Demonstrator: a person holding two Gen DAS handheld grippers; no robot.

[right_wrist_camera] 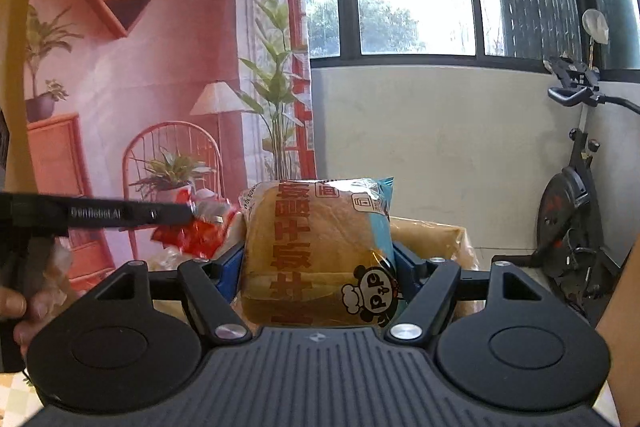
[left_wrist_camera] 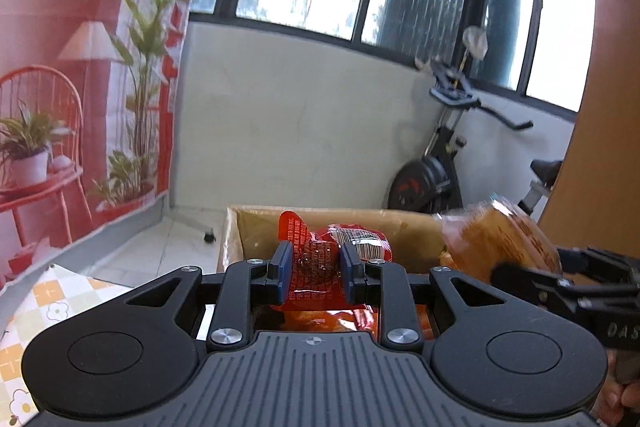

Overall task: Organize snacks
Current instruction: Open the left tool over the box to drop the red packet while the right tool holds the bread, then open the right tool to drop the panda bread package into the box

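Observation:
My left gripper [left_wrist_camera: 315, 269] is shut on a red snack packet [left_wrist_camera: 320, 259] and holds it in the air in front of a cardboard box [left_wrist_camera: 256, 227]. My right gripper [right_wrist_camera: 318, 267] is shut on a wrapped bread loaf [right_wrist_camera: 316, 251] with red lettering and a panda logo, also held up in front of the box [right_wrist_camera: 436, 235]. In the left wrist view the bread [left_wrist_camera: 500, 243] and the right gripper [left_wrist_camera: 532, 281] sit at the right. In the right wrist view the left gripper [right_wrist_camera: 200, 215] with the red packet [right_wrist_camera: 200, 235] is at the left.
More orange snack packets [left_wrist_camera: 332, 319] lie below the left gripper. A checked tablecloth [left_wrist_camera: 48, 307] shows at the lower left. An exercise bike [right_wrist_camera: 572, 211] stands by the wall at the right, a printed backdrop [right_wrist_camera: 140, 67] at the left. A wooden panel [left_wrist_camera: 600, 107] rises at the right.

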